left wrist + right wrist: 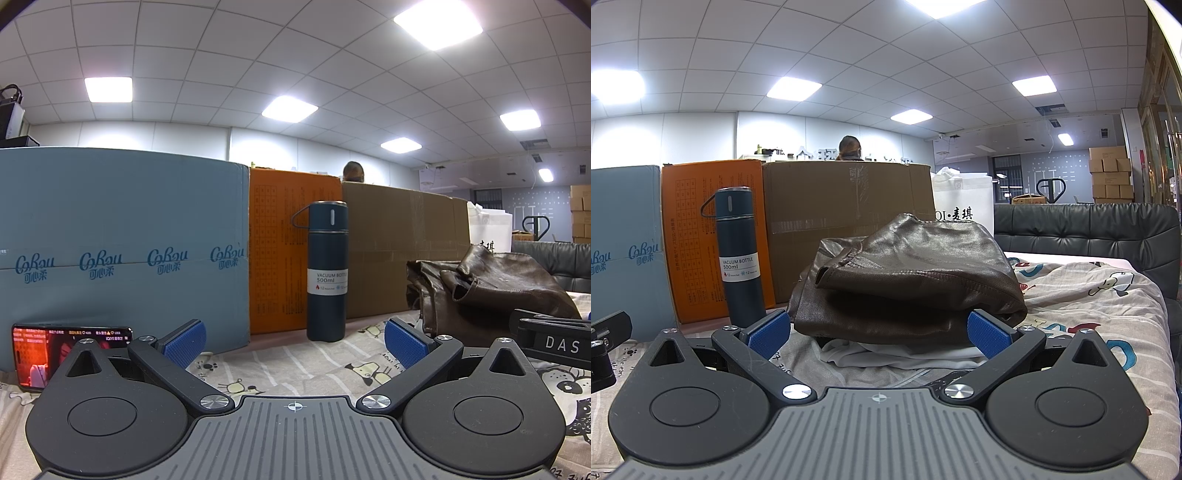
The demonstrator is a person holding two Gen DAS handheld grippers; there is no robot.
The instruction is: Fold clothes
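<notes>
One brown leather jacket (908, 280) lies in a folded heap on the cartoon bedsheet (1082, 295). Its long side runs left to right across the right wrist view. A sleeve opening (823, 275) points to 9 o'clock, toward the bottle. Under the jacket sits one white cloth (897, 356), and its edge peeks out at the front.

The right gripper (877, 332) is spread wide and holds nothing. The jacket sits at 12 o'clock from it, just past the two blue pads (764, 334). I cannot tell if the pads touch the jacket.

The left gripper (293, 345) is spread wide too, with only bedsheet between its fingers. From it, the jacket (491, 291) is at 2 o'clock, off to the side.

One dark blue bottle (327, 271) stands straight up at 12 o'clock from the left gripper. One phone (40, 354) with a lit screen leans at 9 o'clock, against the blue box (122, 240).

There are three boxes in a row behind: the blue box, one orange box (277, 251) and one brown box (402, 251). One white bag (964, 210) stands behind the jacket.
</notes>
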